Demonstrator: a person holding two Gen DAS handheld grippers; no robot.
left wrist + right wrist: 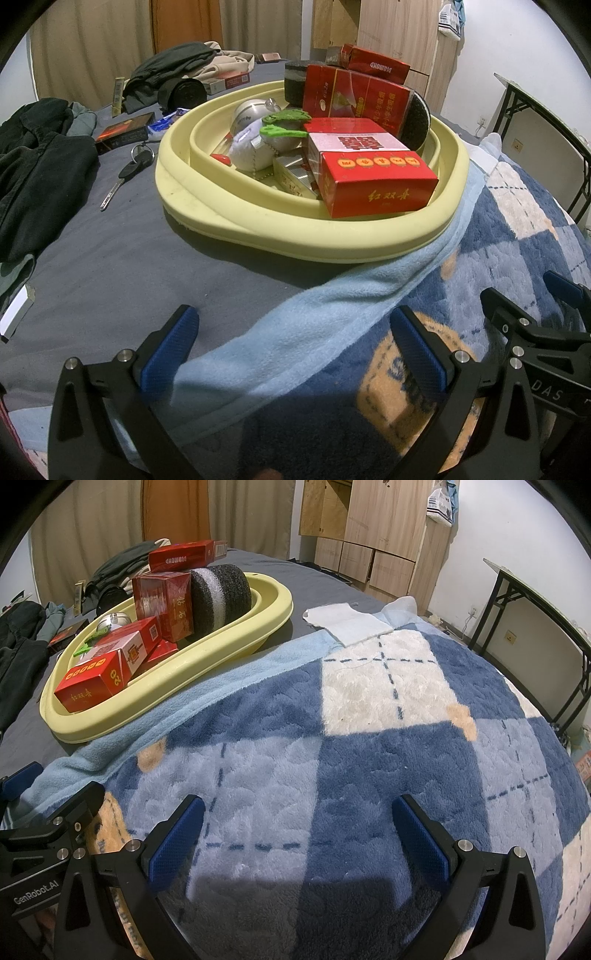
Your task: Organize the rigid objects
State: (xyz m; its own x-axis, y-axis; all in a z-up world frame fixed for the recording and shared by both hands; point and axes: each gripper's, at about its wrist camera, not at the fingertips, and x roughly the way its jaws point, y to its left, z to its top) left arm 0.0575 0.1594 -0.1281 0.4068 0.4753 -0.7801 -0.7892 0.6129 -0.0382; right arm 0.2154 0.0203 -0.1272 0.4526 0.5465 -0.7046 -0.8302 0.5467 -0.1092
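A pale yellow basin (229, 221) (155, 690) sits on the bed, filled with red cartons (373, 181) (92, 686), a dark foam roll (221, 594), a silver round tin (249, 114), a white plush toy (247, 151) and green clips (284, 123). My left gripper (295, 350) hovers open in front of the basin, above the blanket's light blue edge, holding nothing. Over the checked blanket to the basin's right, my right gripper (295, 834) is open and empty too. Each gripper shows at the edge of the other's view.
On the grey sheet left of the basin lie a car key (125, 173), a dark box (123, 131), a red-and-white pack (227, 83) and heaps of dark clothes (40, 162). A white cloth (347, 624) rests past the blanket. A folding table (535, 609) and a wooden wardrobe (373, 535) stand behind.
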